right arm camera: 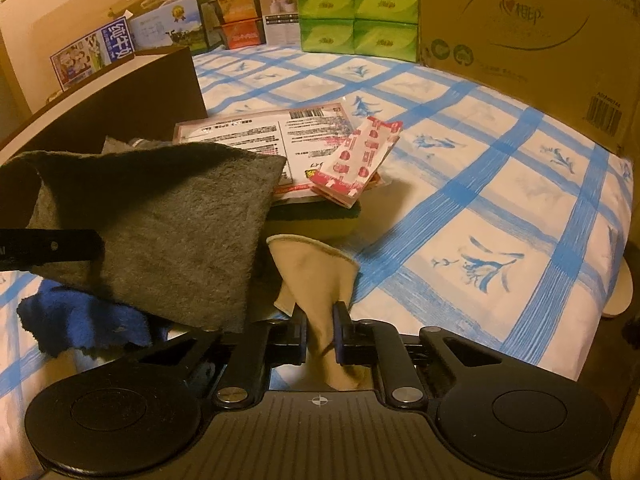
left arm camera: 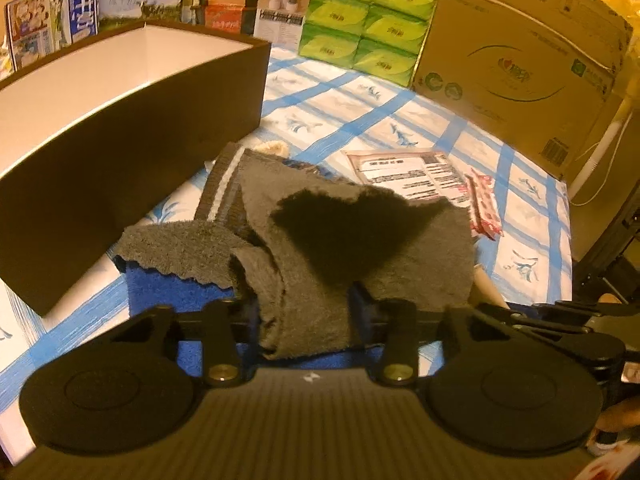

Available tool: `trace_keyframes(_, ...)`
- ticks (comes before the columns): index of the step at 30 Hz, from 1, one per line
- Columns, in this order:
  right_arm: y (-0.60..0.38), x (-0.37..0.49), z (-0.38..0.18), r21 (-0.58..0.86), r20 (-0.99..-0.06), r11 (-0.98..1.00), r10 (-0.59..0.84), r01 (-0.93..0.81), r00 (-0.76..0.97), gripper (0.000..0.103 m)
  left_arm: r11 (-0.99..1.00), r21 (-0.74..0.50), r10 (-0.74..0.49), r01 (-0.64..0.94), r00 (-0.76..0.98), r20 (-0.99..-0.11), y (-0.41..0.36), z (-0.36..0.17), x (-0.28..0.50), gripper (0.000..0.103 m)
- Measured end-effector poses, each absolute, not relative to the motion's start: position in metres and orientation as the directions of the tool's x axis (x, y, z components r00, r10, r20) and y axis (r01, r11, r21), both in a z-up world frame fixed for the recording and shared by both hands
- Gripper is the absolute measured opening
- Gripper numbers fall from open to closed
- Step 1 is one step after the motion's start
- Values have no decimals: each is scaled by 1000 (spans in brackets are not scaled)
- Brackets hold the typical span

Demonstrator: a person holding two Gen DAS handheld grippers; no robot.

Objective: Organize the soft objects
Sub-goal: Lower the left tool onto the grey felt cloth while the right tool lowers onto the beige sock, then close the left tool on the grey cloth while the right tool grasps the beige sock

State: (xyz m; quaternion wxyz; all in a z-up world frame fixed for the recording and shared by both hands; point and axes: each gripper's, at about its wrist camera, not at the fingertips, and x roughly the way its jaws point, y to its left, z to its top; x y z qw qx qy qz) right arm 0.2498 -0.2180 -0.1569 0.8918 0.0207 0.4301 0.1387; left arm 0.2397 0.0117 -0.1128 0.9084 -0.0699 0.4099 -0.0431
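Note:
My left gripper (left arm camera: 306, 312) is shut on a grey fuzzy cloth (left arm camera: 420, 252), which drapes over the fingers and hides them. The same grey cloth (right arm camera: 168, 232) hangs at the left of the right wrist view. A blue cloth (left arm camera: 176, 288) lies under it on the bed and also shows in the right wrist view (right arm camera: 84, 320). A grey striped textile (left arm camera: 220, 184) lies behind. My right gripper (right arm camera: 320, 332) is shut on a beige cloth (right arm camera: 316, 272). A dark open box (left arm camera: 132, 136) with a white inside stands at the left.
A printed packet (right arm camera: 260, 132) and a red-and-white packet (right arm camera: 360, 160) lie on a green-edged sponge (right arm camera: 320, 216). Green tissue packs (left arm camera: 368, 24), a big cardboard carton (left arm camera: 520, 60) and several boxes (left arm camera: 56, 20) line the back. The blue-checked bedsheet (right arm camera: 480, 200) spreads to the right.

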Motion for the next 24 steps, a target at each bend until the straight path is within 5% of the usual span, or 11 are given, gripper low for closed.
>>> trace_keyframes(6,-220,250,-154,177,-767,954,289,-244,572,13,968,-250,-192,10,670,-717,22,-100,228,8)
trace_keyframes(14,-230,252,-140,210,-769,945,317,-249,555,13,963,-270,-207,21,702,-682,35,-62,220,6)
trace_keyframes(24,-221,260,-146,211,-793,945,315,-249,522,13,931,-364,-291,14,628,-721,55,-85,236,6)
